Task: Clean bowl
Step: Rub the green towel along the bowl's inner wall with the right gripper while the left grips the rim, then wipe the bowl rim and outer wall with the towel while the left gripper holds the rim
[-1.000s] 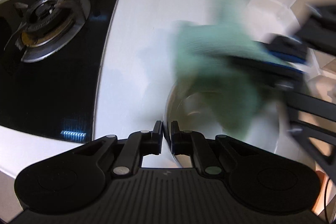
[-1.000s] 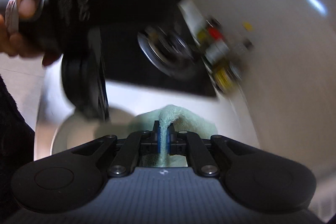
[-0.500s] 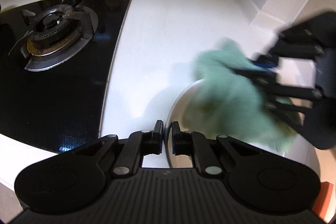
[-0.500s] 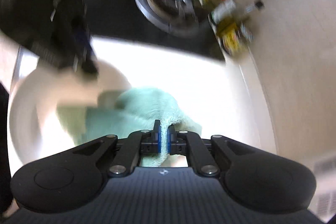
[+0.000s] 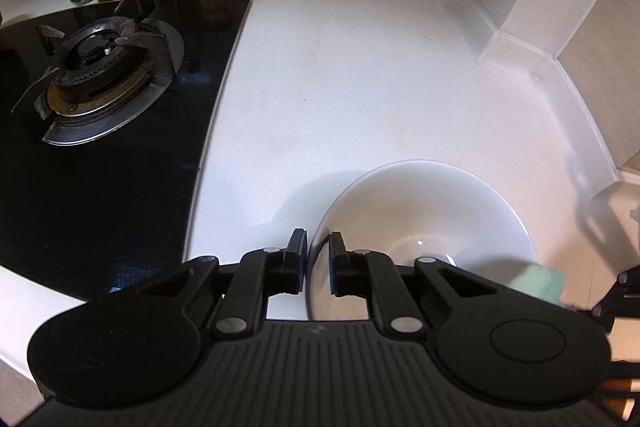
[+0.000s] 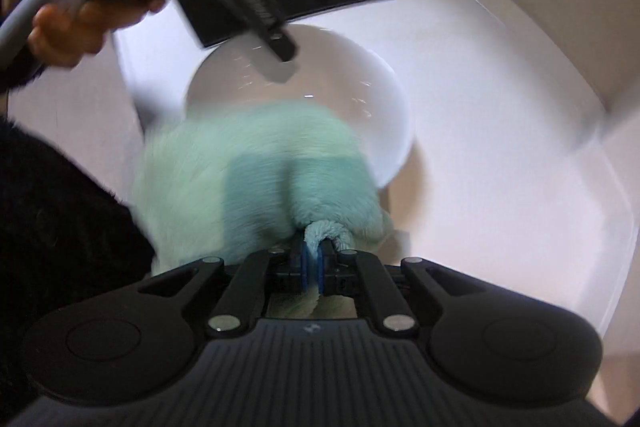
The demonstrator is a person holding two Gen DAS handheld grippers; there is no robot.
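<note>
Wiping step: your left gripper (image 5: pixel 318 257) pinches the white bowl (image 5: pixel 420 203) rim, your right gripper (image 6: pixel 316 267) clamps the green cloth (image 6: pixel 256 179); next, sweep the interior.

The right claw (image 6: pixel 314 263) pinches a green cloth (image 6: pixel 256 179) overlapping the white bowl (image 6: pixel 360 99).

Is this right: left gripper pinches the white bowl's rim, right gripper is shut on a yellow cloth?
Not quite: the cloth is pale green, not yellow, as the right wrist view shows. The rest holds: the left gripper pinches the white bowl by its rim, and the right gripper is shut on the cloth.
</note>
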